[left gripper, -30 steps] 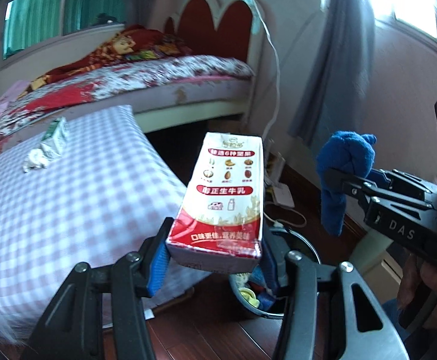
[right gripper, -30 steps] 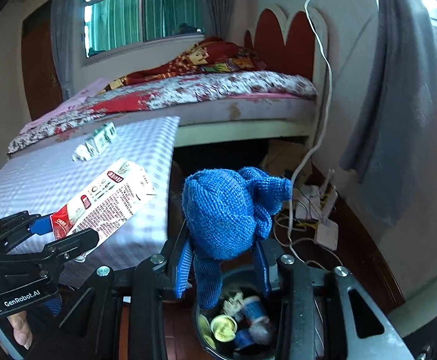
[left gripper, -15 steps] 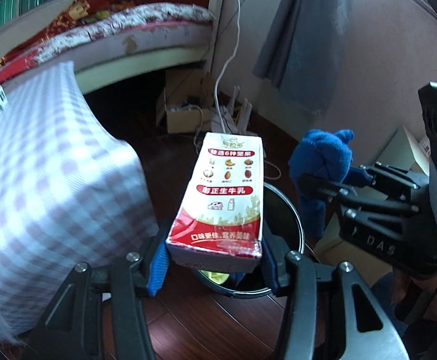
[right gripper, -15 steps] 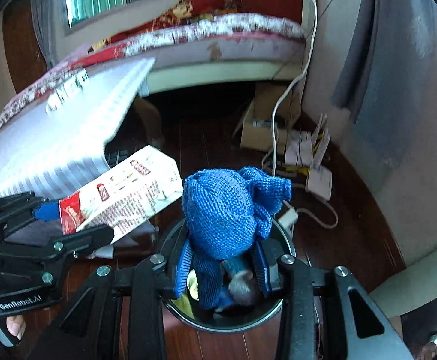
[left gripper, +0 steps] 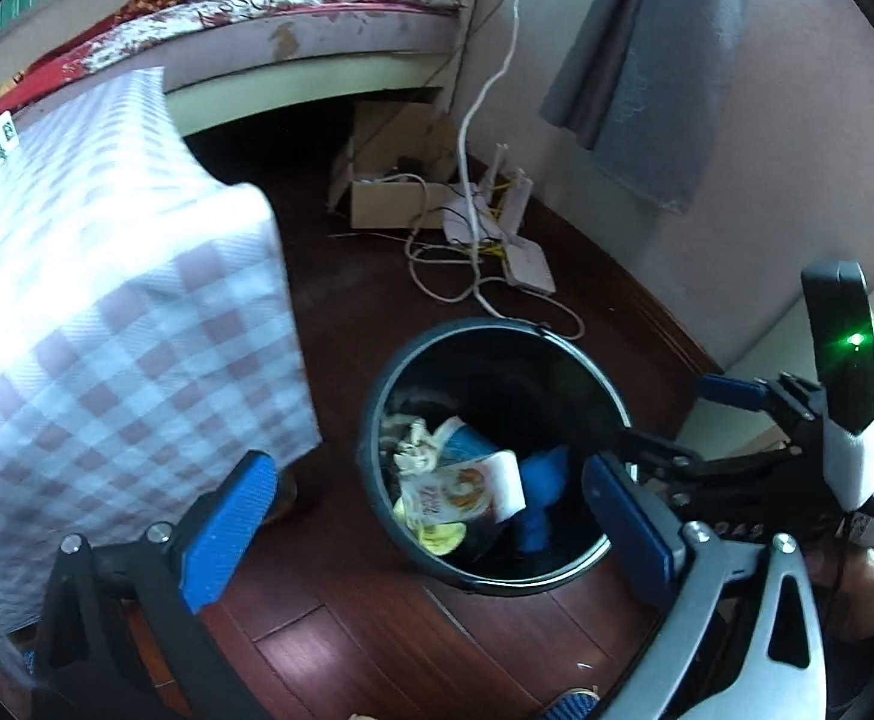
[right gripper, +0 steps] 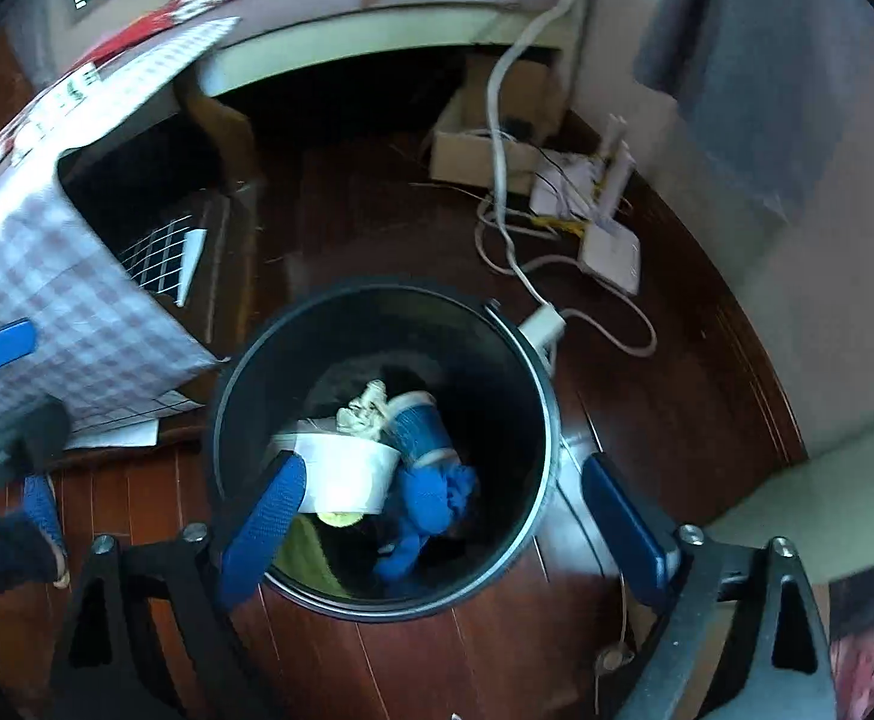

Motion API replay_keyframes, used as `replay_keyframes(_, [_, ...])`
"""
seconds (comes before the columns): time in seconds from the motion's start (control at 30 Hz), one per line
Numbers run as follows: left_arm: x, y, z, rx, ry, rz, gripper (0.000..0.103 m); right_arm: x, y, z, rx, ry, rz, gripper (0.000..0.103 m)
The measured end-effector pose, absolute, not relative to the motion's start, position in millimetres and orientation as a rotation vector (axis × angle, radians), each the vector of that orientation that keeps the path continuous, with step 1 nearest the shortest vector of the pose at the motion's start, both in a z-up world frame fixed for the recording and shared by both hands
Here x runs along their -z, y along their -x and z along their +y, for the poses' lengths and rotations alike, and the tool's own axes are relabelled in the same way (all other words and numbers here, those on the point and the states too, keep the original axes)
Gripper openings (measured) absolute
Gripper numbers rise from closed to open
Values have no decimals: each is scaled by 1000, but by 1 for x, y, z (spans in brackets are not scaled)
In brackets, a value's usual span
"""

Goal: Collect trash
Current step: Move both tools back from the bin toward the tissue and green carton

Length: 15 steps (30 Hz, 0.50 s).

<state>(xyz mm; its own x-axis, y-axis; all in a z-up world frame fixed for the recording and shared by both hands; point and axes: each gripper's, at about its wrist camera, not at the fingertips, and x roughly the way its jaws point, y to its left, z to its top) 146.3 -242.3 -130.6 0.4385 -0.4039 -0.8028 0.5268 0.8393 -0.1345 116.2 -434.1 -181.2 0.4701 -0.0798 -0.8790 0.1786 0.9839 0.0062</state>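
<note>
We look down w/ both grippers over a black trash bin (left gripper: 557, 354) standing on the dark wood floor (left gripper: 377, 630). The left gripper (left gripper: 431, 516) has its jaws opening, blue pads (left gripper: 227, 528) spread wide apart w/ nothing between them; the right gripper (right gripper: 437, 528) likewise has its jaws opening, pads parted to either side of the bin mouth, nothing pinched. The milk carton (left gripper: 467, 492) lies inside the bin, tilted, on top of other rubbish; in the right wrist view it shows as a white box end (right gripper: 347, 474), blurred, so we read its exact lie only approx. Just beside it, also in the bin, sits the blue knit cloth (right gripper: 431, 504), bunched and draped down toward the bottom. A blue-and-white paper cup (right gripper: 419, 426) and a crumpled tissue (right gripper: 365, 408) lie behind them, touching. To the bin's left hangs a pink-and-white checked cloth (left gripper: 107, 330) over a table edge. Beyond the bin, white cables (left gripper: 467, 276) trail across the floor to a white router (left gripper: 527, 264) near a cardboard box (left gripper: 395, 198), under a bed (left gripper: 317, 30) by the wall. A grey curtain (left gripper: 647, 72) hangs at right.
</note>
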Motion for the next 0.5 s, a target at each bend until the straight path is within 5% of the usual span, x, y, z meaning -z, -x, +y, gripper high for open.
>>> replay_keyframes(0.5, [119, -154, -214, 493, -138, 899, 102, 156, -117, -421, 160, -106, 989, 101])
